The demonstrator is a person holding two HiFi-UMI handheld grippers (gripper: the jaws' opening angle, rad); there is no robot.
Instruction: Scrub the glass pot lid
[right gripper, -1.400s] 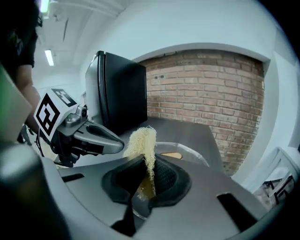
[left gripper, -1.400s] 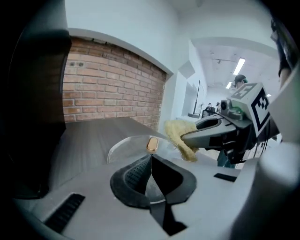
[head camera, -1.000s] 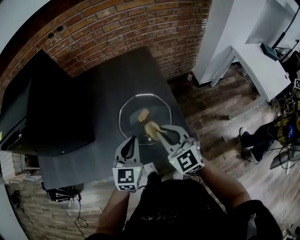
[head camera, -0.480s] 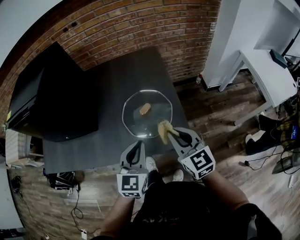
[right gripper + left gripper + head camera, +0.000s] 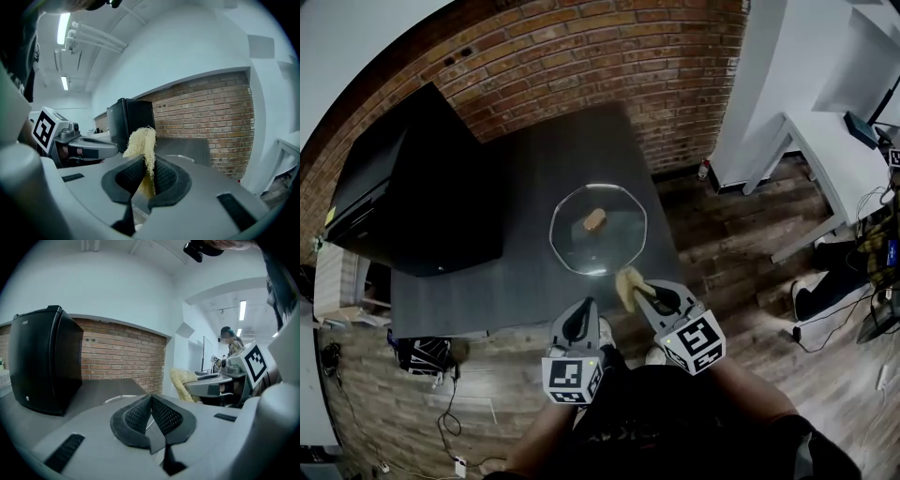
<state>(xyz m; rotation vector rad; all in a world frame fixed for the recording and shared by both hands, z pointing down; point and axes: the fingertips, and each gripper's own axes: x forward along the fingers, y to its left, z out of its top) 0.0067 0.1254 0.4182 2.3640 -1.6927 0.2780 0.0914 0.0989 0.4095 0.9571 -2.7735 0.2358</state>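
A round glass pot lid [image 5: 598, 230] with a wooden knob [image 5: 594, 220] lies flat on the dark table [image 5: 525, 187]. My right gripper [image 5: 639, 291] hangs just off the table's near edge, below the lid, shut on a pale yellow loofah scrubber [image 5: 627, 284]. That scrubber [image 5: 142, 145] sticks up between the jaws in the right gripper view. My left gripper [image 5: 579, 319] is shut with nothing in it, held over the floor near the table's front edge. The lid's rim [image 5: 123, 398] shows faintly in the left gripper view.
A black box-like appliance [image 5: 412, 197] stands on the table's left part. A brick wall [image 5: 581, 56] runs behind the table. A white desk [image 5: 825, 141] stands to the right, with cables and a seated person's legs [image 5: 834, 272] beyond. Wood floor [image 5: 722, 244] lies around.
My right gripper with the scrubber has drawn back from over the lid to beyond the table's near edge. The left gripper also moved back toward me. The lid stays in place.
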